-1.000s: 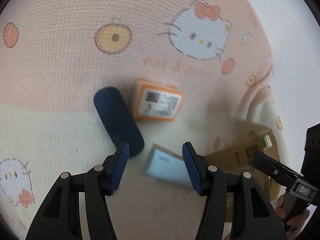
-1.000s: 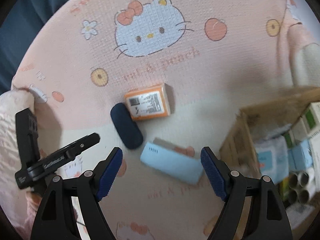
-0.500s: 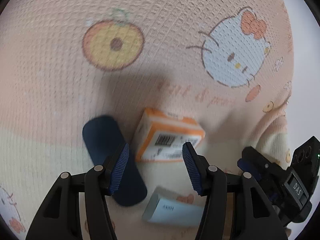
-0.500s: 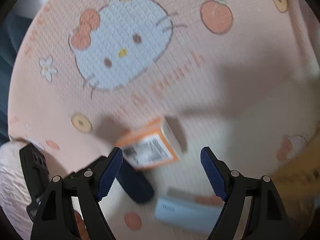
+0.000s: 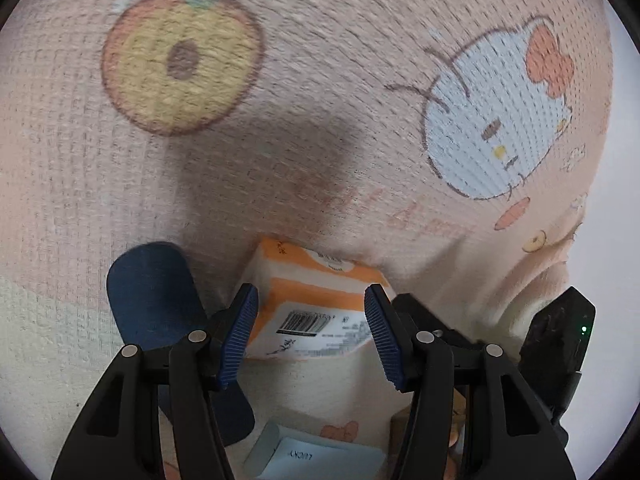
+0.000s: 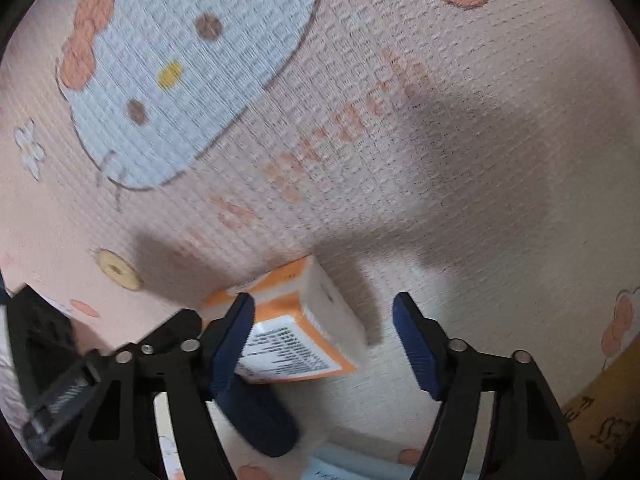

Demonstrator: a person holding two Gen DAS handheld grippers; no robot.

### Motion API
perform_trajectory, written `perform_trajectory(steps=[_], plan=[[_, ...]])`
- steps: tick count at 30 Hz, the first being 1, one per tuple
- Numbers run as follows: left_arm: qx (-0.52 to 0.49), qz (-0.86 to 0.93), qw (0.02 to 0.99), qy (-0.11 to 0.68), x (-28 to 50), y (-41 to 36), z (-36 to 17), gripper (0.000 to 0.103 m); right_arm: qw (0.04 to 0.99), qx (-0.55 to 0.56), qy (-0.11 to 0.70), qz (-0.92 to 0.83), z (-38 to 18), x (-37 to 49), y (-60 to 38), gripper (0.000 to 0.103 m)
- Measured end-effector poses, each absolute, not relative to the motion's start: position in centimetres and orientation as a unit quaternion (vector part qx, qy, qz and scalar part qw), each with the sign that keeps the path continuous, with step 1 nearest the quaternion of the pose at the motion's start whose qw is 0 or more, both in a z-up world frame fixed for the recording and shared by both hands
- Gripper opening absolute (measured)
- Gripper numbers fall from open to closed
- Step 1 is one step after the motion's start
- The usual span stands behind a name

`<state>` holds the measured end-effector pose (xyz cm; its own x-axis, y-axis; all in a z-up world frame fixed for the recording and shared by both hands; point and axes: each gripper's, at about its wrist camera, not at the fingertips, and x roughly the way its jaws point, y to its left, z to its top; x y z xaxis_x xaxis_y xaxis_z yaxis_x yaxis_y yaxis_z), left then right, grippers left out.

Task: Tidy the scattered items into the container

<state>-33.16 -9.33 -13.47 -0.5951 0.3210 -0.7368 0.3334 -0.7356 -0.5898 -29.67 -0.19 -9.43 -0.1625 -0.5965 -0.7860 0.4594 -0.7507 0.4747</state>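
An orange and white box (image 5: 316, 312) with a barcode label lies on the pink cartoon-cat blanket. My left gripper (image 5: 310, 336) stands open, the box between its blue fingertips with no pad pressing. My right gripper (image 6: 324, 344) comes at the same orange and white box (image 6: 296, 340). Its jaws are closing: the left pad is beside the box and the right pad stands well clear. A navy oval case (image 5: 156, 292) lies left of the box, and the navy case (image 6: 260, 420) also lies low in the right wrist view. A light blue box (image 5: 316, 456) lies nearest the camera.
A corner of the cardboard container (image 6: 600, 420) shows at the lower right. The blanket (image 5: 280, 120) is soft and ridged, folding up at the right. Each gripper's black body shows in the other's view, very close by.
Both grippers have dropped and moved in on the orange box, which now sits between each pair of fingers. The right jaws have narrowed. The cardboard container has slid almost out of view.
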Motion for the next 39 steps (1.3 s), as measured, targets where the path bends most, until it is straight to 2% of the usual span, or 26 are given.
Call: perform_trajectory(steps=[1,6,12,16,20,24,25,27,39], plan=[[0.452,-0.817,0.011,0.358,-33.3,-9.2,-13.5,0.055,0.349,0.554,-0.071,-0.752,-9.9,-29.8,-0.3,0.062],[0.461,-0.811,0.025,0.359,-33.6,-9.0,-14.0,0.043,0.338,0.585,-0.155,-0.721,-10.7,-30.6,0.2,0.062],[0.467,-0.803,0.025,0.368,-33.6,-9.5,-14.3,0.043,0.323,0.596,-0.154,-0.719,-11.0,-31.6,-0.5,0.062],[0.481,-0.789,0.025,0.382,-33.9,-10.4,-14.5,0.047,0.33,0.597,-0.14,-0.718,-11.2,-31.9,-0.8,0.062],[0.484,-0.795,0.017,0.366,-33.9,-9.8,-14.9,0.047,0.338,0.598,-0.147,-0.712,-11.5,-31.6,-1.3,0.062],[0.481,-0.803,0.005,0.352,-33.9,-8.3,-15.1,0.045,0.349,0.585,-0.106,-0.725,-12.0,-30.8,-2.4,0.06],[0.479,-0.809,0.006,0.341,-33.7,-7.9,-15.0,0.043,0.351,0.576,-0.087,-0.733,-11.9,-30.5,-2.5,0.056],[0.48,-0.817,0.006,0.32,-33.3,-7.0,-14.7,0.042,0.358,0.556,-0.063,-0.747,-11.4,-29.4,-2.3,0.054],[0.437,-0.851,-0.058,0.287,-26.4,-3.3,-9.8,0.041,0.381,0.492,-0.083,-0.778,-5.9,-23.6,4.6,0.054]])
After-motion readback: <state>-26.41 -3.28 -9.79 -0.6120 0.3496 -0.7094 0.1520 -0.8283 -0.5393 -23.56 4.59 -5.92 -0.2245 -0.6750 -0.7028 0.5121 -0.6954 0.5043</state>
